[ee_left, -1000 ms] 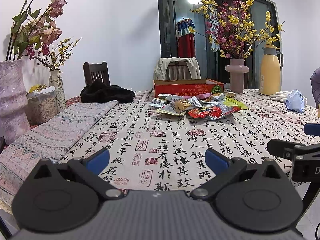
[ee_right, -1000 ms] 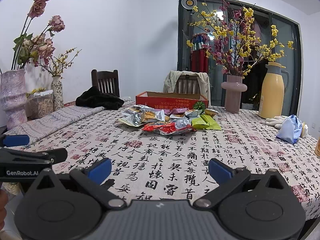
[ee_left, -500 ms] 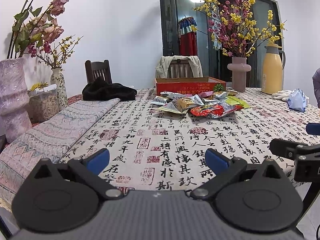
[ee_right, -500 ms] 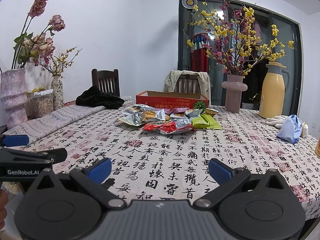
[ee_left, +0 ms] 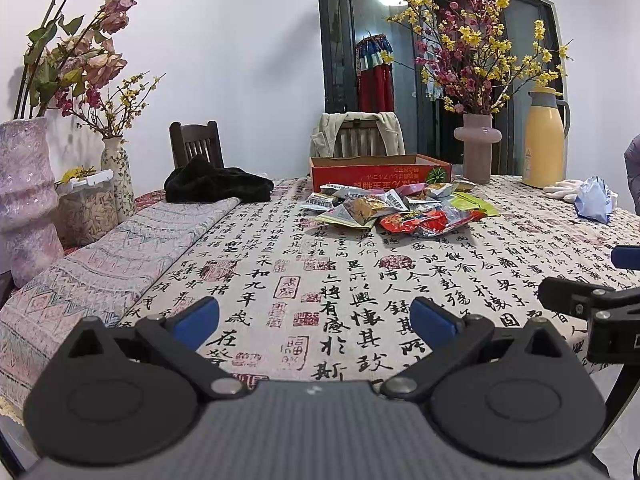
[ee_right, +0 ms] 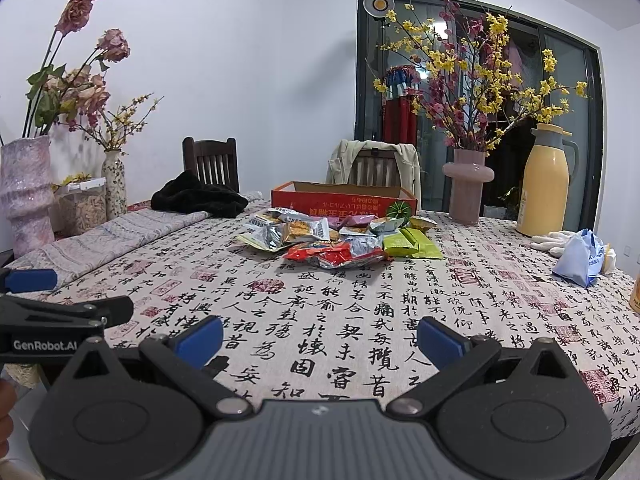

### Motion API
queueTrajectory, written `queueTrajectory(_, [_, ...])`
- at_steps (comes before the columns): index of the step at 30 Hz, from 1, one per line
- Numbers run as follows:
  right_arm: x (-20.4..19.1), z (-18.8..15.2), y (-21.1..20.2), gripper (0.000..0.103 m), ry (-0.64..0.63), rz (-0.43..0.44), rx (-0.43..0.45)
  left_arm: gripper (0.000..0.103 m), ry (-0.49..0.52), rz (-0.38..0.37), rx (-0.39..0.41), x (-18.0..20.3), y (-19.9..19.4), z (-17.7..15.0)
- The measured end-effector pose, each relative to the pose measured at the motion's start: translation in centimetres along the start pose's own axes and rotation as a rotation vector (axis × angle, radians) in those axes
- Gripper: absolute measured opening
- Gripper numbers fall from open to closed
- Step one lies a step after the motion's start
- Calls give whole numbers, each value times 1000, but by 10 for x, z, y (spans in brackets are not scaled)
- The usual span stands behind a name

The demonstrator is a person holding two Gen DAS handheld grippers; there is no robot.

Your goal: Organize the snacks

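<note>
A heap of snack packets (ee_left: pixel 400 210) (ee_right: pixel 336 238) lies mid-table, with red, silver and green wrappers. Just behind it stands a shallow red cardboard box (ee_left: pixel 380 172) (ee_right: pixel 344 202), open at the top. My left gripper (ee_left: pixel 316 322) hovers open over the near table edge, far short of the heap, nothing between its blue pads. My right gripper (ee_right: pixel 322 340) is open too, equally far from the snacks and empty. Each gripper shows at the side of the other's view.
Calligraphy-print tablecloth (ee_left: pixel 340 280) covers the table, with a patterned runner (ee_left: pixel 120 256) on the left. Vases with flowers (ee_left: pixel 24 196) (ee_right: pixel 466 186), a yellow thermos (ee_right: pixel 546 184), white gloves and a blue bag (ee_right: pixel 580 258) stand at the edges. Black cloth (ee_left: pixel 216 186) and chairs at the far side.
The left gripper's view has tilted up slightly and moved a little closer to the table; the right gripper is almost unmoved. Both stay open.
</note>
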State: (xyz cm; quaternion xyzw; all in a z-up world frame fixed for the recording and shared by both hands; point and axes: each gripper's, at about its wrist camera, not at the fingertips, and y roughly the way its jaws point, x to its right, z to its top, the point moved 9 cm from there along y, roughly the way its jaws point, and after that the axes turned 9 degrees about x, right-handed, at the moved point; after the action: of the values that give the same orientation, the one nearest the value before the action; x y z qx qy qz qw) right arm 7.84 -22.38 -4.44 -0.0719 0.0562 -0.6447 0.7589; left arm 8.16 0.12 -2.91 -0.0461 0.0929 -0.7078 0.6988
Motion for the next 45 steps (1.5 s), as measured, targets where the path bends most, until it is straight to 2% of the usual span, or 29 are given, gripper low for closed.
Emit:
queueTrajectory(15, [1, 1, 0, 103, -2, -2, 5, 103, 2, 8, -3, -4, 2, -1])
queueTrajectory(26, [10, 4, 14, 103, 1, -23, 16, 103, 5, 50, 9, -18, 18, 9])
queueTrajectory(35, [28, 6, 53, 103, 32, -39, -3, 103, 28, 43, -4, -13, 52, 21])
queueTrajectory(45, [46, 29, 103, 103, 42, -43, -6, 103, 34, 32, -37, -6, 99, 33])
